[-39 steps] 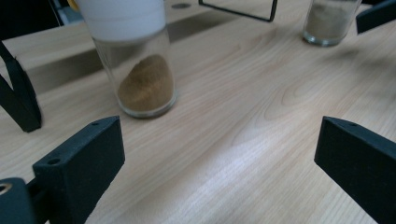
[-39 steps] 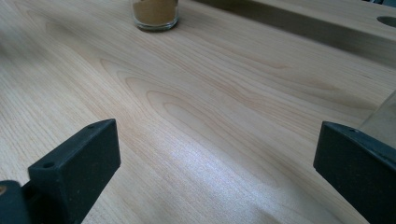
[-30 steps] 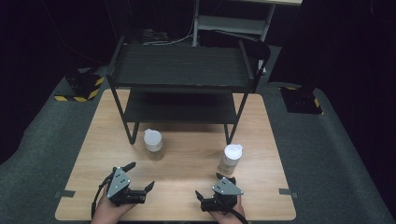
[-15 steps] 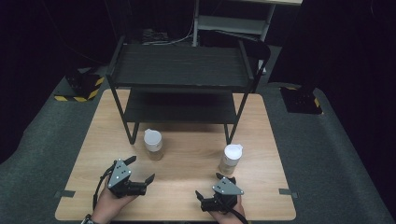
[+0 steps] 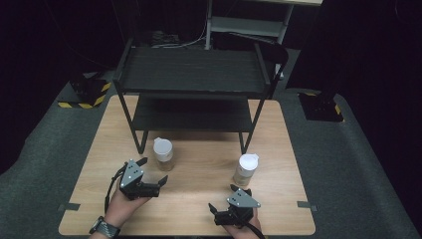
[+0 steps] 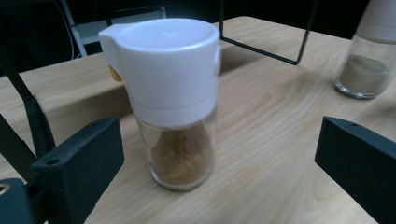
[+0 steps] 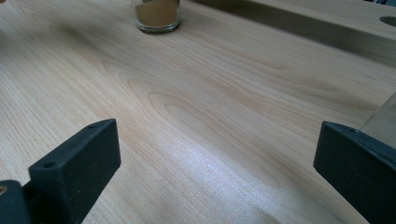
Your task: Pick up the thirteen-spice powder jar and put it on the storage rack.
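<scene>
Our left gripper (image 5: 152, 173) has just been opening, released, framing the near spice jar (image 6: 170, 100) untouched. Our right gripper (image 5: 230, 200) rests released beside the other jar (image 5: 245, 169).

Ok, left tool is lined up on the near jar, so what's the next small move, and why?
Probably ease the left tool forward until the left spice jar sits between its jaws, then close. The jaws stand open and have just been opening, nothing is between them, and the jar stands upright on the table just ahead.
</scene>
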The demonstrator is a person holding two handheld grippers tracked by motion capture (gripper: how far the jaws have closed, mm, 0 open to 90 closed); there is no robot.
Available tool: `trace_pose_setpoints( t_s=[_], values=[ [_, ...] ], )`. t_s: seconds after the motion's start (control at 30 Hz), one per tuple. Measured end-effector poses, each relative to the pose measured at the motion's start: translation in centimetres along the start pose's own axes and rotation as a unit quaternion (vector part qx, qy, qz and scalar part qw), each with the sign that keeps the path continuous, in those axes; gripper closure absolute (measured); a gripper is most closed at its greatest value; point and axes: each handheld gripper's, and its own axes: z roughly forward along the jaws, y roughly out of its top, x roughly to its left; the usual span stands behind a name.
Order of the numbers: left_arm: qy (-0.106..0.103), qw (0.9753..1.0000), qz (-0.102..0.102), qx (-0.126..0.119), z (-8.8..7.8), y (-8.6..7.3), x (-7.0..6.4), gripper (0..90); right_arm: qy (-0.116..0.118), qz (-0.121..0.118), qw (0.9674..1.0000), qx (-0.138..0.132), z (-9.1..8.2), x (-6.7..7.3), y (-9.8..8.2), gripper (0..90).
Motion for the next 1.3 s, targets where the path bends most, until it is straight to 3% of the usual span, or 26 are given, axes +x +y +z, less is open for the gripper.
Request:
trace_pose_setpoints(
  t_s=[0.33,0.73,0.83,1.3],
  values=[
    [-0.006,0.9996,-0.029,0.003,1.8,0.1,1.9,2.0,0.001,-0.001,1.0000,-0.001,0.0,0.0,0.0,0.1],
    [-0.010,0.9994,-0.029,0.013,3.5,0.4,2.5,1.9,0.002,-0.003,1.0000,-0.001,0.0,0.0,0.0,0.1],
    [-0.021,0.9995,-0.022,0.008,3.9,0.3,2.9,2.9,0.002,-0.002,1.0000,0.000,0.0,0.0,0.0,0.1],
    [-0.025,0.9988,-0.043,0.003,5.2,-0.2,3.5,9.2,0.004,-0.003,1.0000,0.000,0.0,-0.1,0.0,0.2]
  ],
)
